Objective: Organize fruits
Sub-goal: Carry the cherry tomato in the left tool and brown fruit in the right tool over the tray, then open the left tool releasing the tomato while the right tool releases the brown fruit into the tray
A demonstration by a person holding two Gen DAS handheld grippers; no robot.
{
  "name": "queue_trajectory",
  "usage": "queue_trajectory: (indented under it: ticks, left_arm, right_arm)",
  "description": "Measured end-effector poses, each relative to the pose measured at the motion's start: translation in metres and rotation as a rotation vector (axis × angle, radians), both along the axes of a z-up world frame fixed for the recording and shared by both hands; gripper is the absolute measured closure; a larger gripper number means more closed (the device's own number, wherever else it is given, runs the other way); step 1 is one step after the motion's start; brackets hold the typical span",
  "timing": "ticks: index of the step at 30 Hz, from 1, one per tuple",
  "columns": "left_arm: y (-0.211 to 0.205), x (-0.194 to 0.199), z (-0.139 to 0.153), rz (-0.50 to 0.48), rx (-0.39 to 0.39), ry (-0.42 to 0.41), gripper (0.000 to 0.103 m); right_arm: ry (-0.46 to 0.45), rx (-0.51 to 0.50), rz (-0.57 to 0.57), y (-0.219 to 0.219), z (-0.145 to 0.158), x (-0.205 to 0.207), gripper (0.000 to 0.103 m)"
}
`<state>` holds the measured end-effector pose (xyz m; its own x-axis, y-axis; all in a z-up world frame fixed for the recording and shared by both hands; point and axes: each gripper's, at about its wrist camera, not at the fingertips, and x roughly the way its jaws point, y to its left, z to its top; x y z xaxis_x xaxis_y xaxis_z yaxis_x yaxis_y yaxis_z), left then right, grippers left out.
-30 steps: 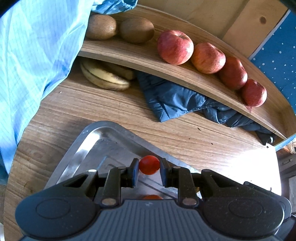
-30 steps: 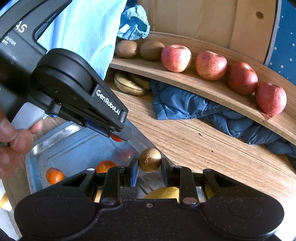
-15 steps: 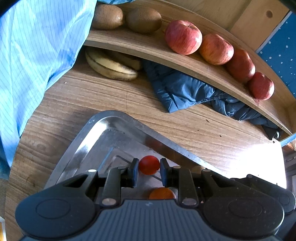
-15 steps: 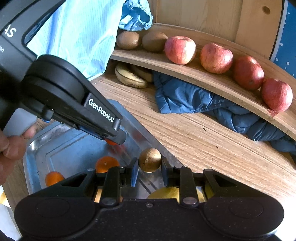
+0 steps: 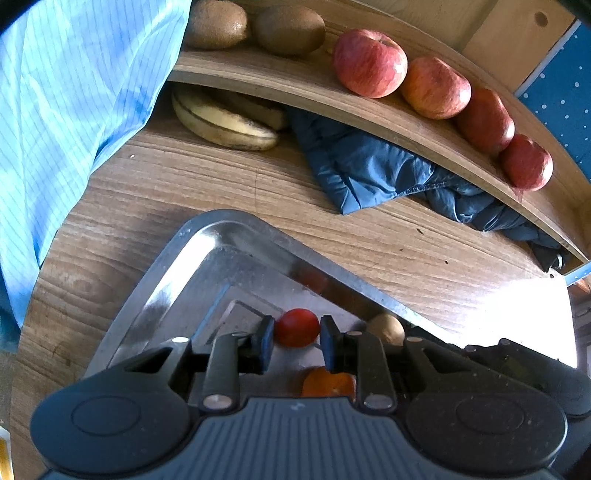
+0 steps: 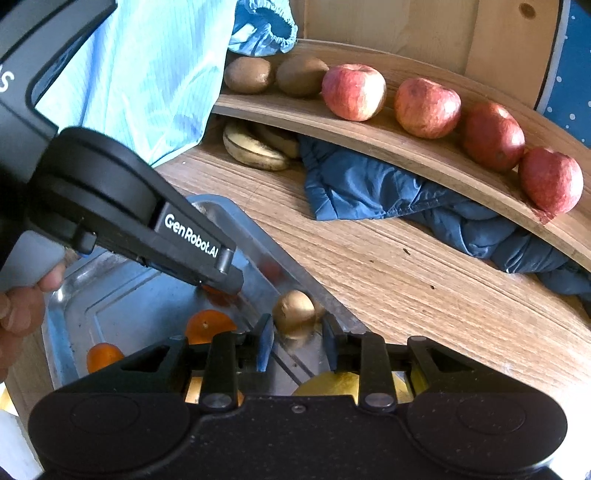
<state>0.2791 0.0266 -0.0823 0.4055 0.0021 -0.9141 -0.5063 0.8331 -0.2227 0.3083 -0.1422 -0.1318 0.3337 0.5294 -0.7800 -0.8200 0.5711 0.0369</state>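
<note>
Across the wooden worktop [image 5: 229, 192] sits a shiny metal tray [image 5: 258, 236] at 6 o'clock in both views. Up at 12 o'clock a curved wooden shelf [image 5: 295, 83] holds four red apples [image 5: 369, 62] in a row, running toward 2 o'clock, and two brown kiwis [image 5: 218, 24] at 11 o'clock. Under the shelf lie a blue cloth [image 5: 373, 170] and some bananas [image 5: 221, 123]. A light blue sleeve [image 5: 74, 92] hangs at 9 o'clock. The left claw [image 5: 296, 339] is open a little, with a small red tomato [image 5: 296, 328] between its fingers, not squeezed, over the tray. The right claw [image 6: 297, 341] is open a little too, around a small brown round fruit [image 6: 295, 312] by the tray's far rim. Small oranges [image 6: 208, 325] rest in the tray at 7 o'clock in the right view.
</note>
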Motion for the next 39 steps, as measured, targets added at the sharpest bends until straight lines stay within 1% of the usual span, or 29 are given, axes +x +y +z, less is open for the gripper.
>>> queue_trajectory:
  ticks: [1, 3, 5, 6, 8, 9, 10, 11, 12, 14, 16, 19, 20, 25, 32, 39]
  left_arm:
    - [0.000, -0.001, 0.000, 0.003, 0.000, 0.001, 0.074]
    - [-0.001, -0.003, 0.001, 0.009, 0.004, 0.002, 0.067]
    - [-0.001, -0.006, 0.003, 0.020, 0.013, -0.002, 0.055]
    - [-0.001, -0.007, 0.005, 0.024, 0.019, -0.005, 0.052]
    - [0.000, -0.010, 0.008, 0.033, 0.028, -0.011, 0.041]
    - [0.000, -0.011, 0.010, 0.037, 0.034, -0.014, 0.038]
    - [0.000, -0.012, 0.012, 0.041, 0.039, -0.018, 0.032]
    - [0.000, -0.014, 0.014, 0.045, 0.044, -0.023, 0.028]
    - [0.000, -0.015, 0.016, 0.048, 0.049, -0.027, 0.025]
    - [0.001, -0.018, 0.020, 0.058, 0.063, -0.036, 0.016]
    - [0.001, -0.022, 0.025, 0.063, 0.077, -0.047, 0.012]
    - [-0.001, -0.026, 0.030, 0.069, 0.097, -0.058, 0.002]
    - [-0.002, -0.028, 0.032, 0.074, 0.109, -0.061, 0.002]
    - [-0.008, -0.040, 0.039, 0.074, 0.136, -0.077, 0.001]
    - [-0.018, -0.059, 0.049, 0.066, 0.190, -0.097, 0.001]
    - [-0.025, -0.075, 0.058, 0.072, 0.213, -0.117, 0.001]
  right_arm:
    - [-0.004, 0.003, -0.003, -0.001, 0.001, -0.001, 0.067]
    - [-0.009, 0.011, -0.013, -0.004, 0.003, -0.003, 0.062]
    - [-0.016, 0.020, -0.024, -0.007, 0.007, -0.004, 0.059]
    - [-0.018, 0.025, -0.030, -0.008, 0.008, -0.005, 0.056]
    - [-0.027, 0.034, -0.045, -0.012, 0.012, -0.006, 0.051]
    - [-0.033, 0.038, -0.055, -0.014, 0.014, -0.006, 0.046]
    - [-0.038, 0.043, -0.065, -0.017, 0.015, -0.007, 0.043]
    - [-0.042, 0.048, -0.077, -0.019, 0.017, -0.008, 0.042]
    - [-0.043, 0.054, -0.092, -0.022, 0.019, -0.008, 0.039]
    - [-0.046, 0.067, -0.120, -0.027, 0.023, -0.009, 0.034]
    - [-0.054, 0.080, -0.146, -0.033, 0.027, -0.011, 0.028]
    - [-0.061, 0.098, -0.181, -0.041, 0.032, -0.013, 0.021]
    - [-0.064, 0.105, -0.195, -0.044, 0.034, -0.014, 0.019]
    - [-0.098, 0.138, -0.251, -0.059, 0.044, -0.023, 0.005]
    - [-0.138, 0.175, -0.290, -0.076, 0.055, -0.038, 0.002]
    - [-0.167, 0.197, -0.299, -0.089, 0.064, -0.052, 0.001]
